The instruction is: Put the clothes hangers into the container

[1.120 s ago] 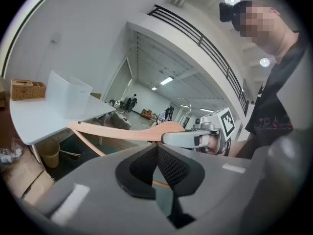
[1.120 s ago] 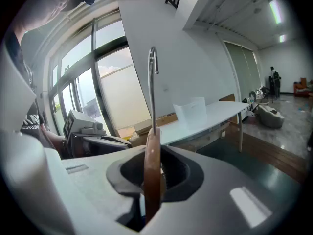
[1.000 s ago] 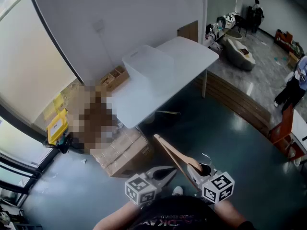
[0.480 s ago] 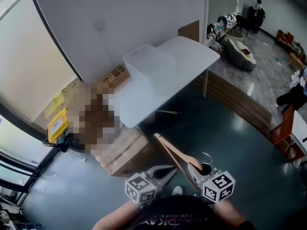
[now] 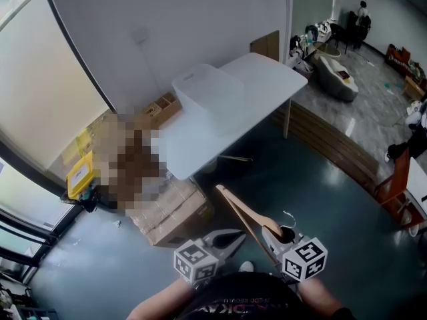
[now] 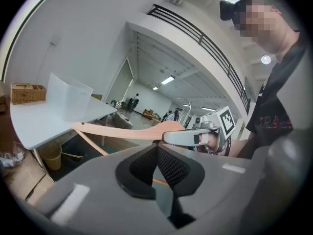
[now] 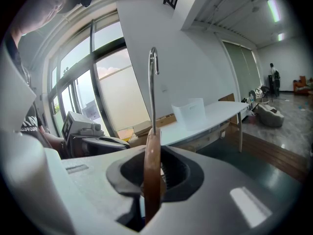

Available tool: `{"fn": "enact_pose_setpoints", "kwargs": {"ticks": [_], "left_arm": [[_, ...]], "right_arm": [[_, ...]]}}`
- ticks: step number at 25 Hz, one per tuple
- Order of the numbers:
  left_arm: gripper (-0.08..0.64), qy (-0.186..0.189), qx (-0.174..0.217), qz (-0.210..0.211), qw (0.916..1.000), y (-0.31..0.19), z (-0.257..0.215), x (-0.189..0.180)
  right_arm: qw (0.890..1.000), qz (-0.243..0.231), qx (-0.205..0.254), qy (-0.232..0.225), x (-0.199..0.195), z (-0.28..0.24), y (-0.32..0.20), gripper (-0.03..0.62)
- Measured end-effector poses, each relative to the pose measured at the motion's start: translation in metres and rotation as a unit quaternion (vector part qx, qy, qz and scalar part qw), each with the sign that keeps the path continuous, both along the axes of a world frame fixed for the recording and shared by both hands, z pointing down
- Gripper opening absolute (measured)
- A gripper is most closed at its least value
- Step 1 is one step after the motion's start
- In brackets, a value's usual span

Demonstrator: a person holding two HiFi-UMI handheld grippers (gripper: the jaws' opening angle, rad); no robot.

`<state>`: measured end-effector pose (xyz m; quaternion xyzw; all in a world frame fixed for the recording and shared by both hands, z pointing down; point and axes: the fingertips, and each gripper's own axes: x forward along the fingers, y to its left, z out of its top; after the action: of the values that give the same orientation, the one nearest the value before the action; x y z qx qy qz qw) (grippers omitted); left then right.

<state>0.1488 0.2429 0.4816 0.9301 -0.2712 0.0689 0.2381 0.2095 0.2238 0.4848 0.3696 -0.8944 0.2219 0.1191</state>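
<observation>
Floor: dark teal and glossy under me in the head view, with a plain white wall up at 11 o'clock.
Table: white table, running from about 10 o'clock out to 1 o'clock ahead of me, well apart from both grippers.
Container: translucent white container sits on the table at roughly 12 o'clock, on the wall side. Can't see inside it from here.
Hanger: wooden clothes hanger is in my right gripper, well apart from the container. One arm pokes out toward 11 o'clock, and the metal hook rises straight to 12 o'clock in the right gripper view.
Right jaws: clamped on the hanger's wooden middle, wood edge-on between the pads.
Left jaws: left gripper sits at 9 o'clock of the right one, just beside it, pads pressed together with nothing in them.
Clutter: cardboard boxes on the floor at 10 o'clock by the table's near end, a yellow bin further out at 9 o'clock, and a wicker basket at 9 o'clock in the left gripper view.
</observation>
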Motion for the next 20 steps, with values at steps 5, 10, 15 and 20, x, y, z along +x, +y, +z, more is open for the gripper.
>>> {"fn": "enact_pose_setpoints", "kwargs": {"ticks": [5, 10, 15, 20], "left_arm": [[0.006, -0.001, -0.005, -0.001, 1.0, -0.008, 0.001, 0.004], [0.006, -0.002, 0.0, -0.002, 1.0, -0.02, 0.0, 0.014], [0.006, -0.009, 0.012, -0.01, 0.9998, -0.033, -0.005, 0.019], [0.006, -0.013, 0.013, -0.016, 0.9997, -0.039, -0.011, 0.025]], "right_arm": [[1.0, 0.004, 0.003, -0.001, 0.007, -0.002, -0.01, 0.057], [1.0, 0.004, 0.008, -0.001, 0.017, -0.003, -0.021, 0.057], [1.0, -0.001, 0.023, -0.003, 0.024, -0.008, -0.03, 0.057], [1.0, -0.006, 0.03, -0.005, 0.032, -0.013, -0.037, 0.057]]}}
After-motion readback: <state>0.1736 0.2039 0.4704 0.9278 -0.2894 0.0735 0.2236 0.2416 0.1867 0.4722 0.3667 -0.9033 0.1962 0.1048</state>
